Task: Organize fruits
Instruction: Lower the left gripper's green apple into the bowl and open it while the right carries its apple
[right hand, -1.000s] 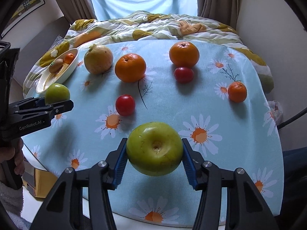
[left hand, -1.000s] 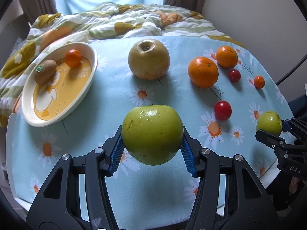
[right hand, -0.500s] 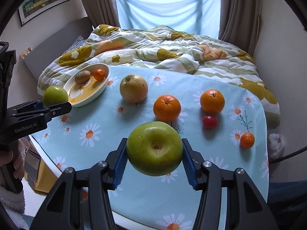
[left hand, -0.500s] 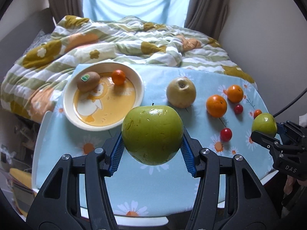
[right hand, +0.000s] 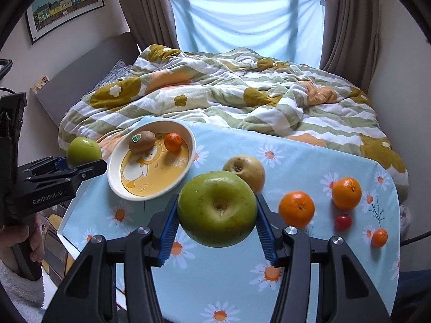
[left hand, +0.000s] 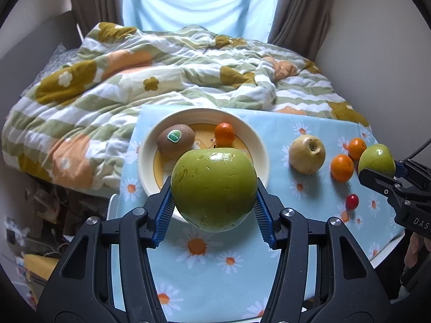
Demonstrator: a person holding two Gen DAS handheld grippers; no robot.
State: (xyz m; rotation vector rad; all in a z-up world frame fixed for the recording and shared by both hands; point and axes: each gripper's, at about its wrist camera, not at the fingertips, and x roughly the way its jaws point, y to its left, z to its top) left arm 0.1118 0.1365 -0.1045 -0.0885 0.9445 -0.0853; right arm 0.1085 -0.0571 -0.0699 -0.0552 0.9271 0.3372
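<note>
Left gripper point(left hand: 214, 216) clamped on a big green apple point(left hand: 213, 188), blue pads pressed on both its sides, carried in the air above the near-left part of the tabletop point(left hand: 269, 269). Right gripper point(right hand: 216, 228) likewise closed on a second green apple point(right hand: 217, 208), hollow end facing the camera, held over the middle of the near edge.

The plate point(left hand: 258, 145) sits at the far-left corner, already holding a kiwi point(left hand: 176, 141) and a small orange point(left hand: 225, 134). It lies straight ahead of and below the left gripper, just past its apple; from the right gripper it is ahead and off to the left. So the left hand looks nearer and probably drops first. Apples are round, so there is no long axis to line up.

Loose on the cloth: a yellowish apple point(right hand: 245, 171), two oranges point(right hand: 296, 209) point(right hand: 346, 193), a cherry tomato point(right hand: 343, 222), and one tiny orange fruit point(right hand: 379, 237), maybe a kumquat, too small to tell.

Against a second ago: both grippers have gone up and swung left toward the plate, and the grips are unchanged
</note>
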